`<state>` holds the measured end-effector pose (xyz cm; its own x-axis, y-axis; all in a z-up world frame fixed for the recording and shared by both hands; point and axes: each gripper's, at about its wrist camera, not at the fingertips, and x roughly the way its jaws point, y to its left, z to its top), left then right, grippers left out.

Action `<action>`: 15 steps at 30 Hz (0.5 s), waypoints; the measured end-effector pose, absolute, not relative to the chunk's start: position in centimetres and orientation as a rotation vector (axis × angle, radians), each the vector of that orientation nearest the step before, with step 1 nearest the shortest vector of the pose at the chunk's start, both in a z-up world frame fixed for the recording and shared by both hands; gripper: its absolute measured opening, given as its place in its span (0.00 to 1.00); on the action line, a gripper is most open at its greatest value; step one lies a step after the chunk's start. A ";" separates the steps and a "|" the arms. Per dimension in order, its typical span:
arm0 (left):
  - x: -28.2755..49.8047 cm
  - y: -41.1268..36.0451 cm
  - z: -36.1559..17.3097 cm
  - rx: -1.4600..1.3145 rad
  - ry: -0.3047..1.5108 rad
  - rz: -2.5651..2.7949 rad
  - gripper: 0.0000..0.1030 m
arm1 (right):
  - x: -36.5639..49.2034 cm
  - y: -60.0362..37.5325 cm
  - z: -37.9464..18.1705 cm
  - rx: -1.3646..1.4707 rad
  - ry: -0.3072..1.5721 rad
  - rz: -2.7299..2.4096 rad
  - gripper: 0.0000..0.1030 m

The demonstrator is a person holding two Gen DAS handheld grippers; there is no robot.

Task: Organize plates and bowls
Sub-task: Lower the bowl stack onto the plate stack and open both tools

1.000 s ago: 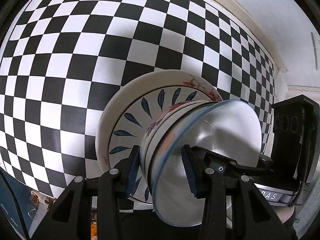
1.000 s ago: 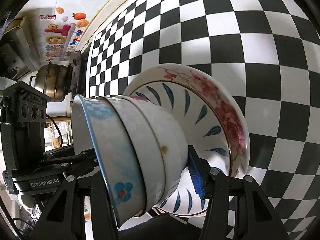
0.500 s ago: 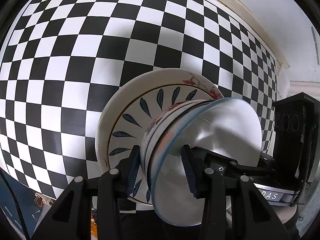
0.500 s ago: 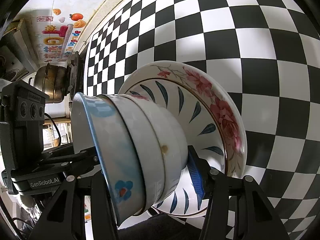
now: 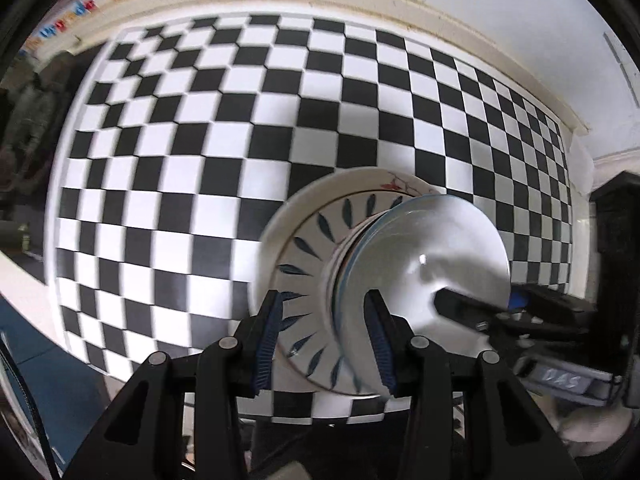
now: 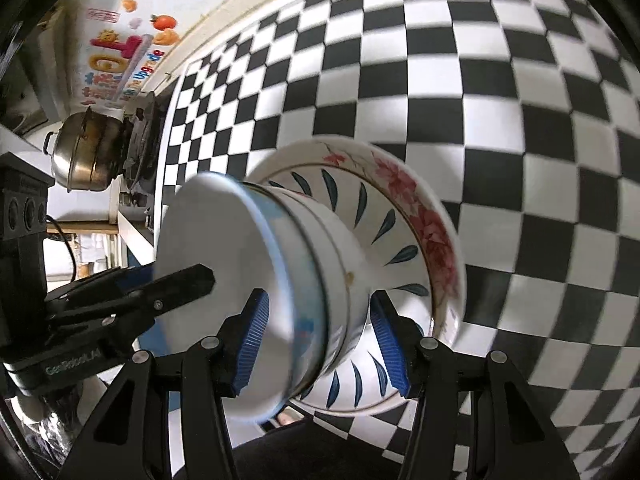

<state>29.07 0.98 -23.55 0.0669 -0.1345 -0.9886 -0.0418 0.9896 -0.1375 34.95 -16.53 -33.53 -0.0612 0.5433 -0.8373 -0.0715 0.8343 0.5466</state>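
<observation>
A stack of nested bowls (image 6: 312, 276) sits on a blue-leaf plate (image 6: 396, 240), which lies on a red-flower plate (image 6: 424, 216) on the checkered cloth. The top bowl (image 5: 424, 264) is blue-rimmed. My left gripper (image 5: 326, 344) stands wide open around the stack's near edge, its blue pads (image 5: 268, 344) apart from the bowls. My right gripper (image 6: 320, 344) is also open, its jaws straddling the bowl stack from the other side. Each gripper shows in the other's view: the right one (image 5: 480, 312) and the left one (image 6: 172, 280).
The black-and-white checkered tablecloth (image 5: 240, 140) covers the table up to a white wall edge. A metal pot (image 6: 84, 156) stands on a stove beyond the table's end. Colourful wall stickers (image 6: 120, 56) are behind it.
Both grippers have opened and pulled back from the stack, which now looks smaller and farther. The views have tilted up, showing more wall. The stack stays on the cloth.
</observation>
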 end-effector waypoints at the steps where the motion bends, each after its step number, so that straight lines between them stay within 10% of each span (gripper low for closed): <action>1: 28.6 1.1 -23.1 -0.133 1.487 -0.062 0.39 | 34.7 -16.6 -32.7 0.364 1.541 0.510 0.55; 7: 25.8 1.8 -20.3 -0.082 1.390 -0.033 0.52 | 32.4 -16.6 -27.3 0.247 1.420 0.419 0.69; 10: 24.9 2.2 -19.0 -0.045 1.322 -0.018 0.85 | 30.8 -16.3 -25.0 0.171 1.358 0.350 0.81; 15: 22.9 3.3 -17.1 -0.027 1.244 -0.034 0.91 | 28.0 -15.5 -21.6 0.093 1.252 0.225 0.84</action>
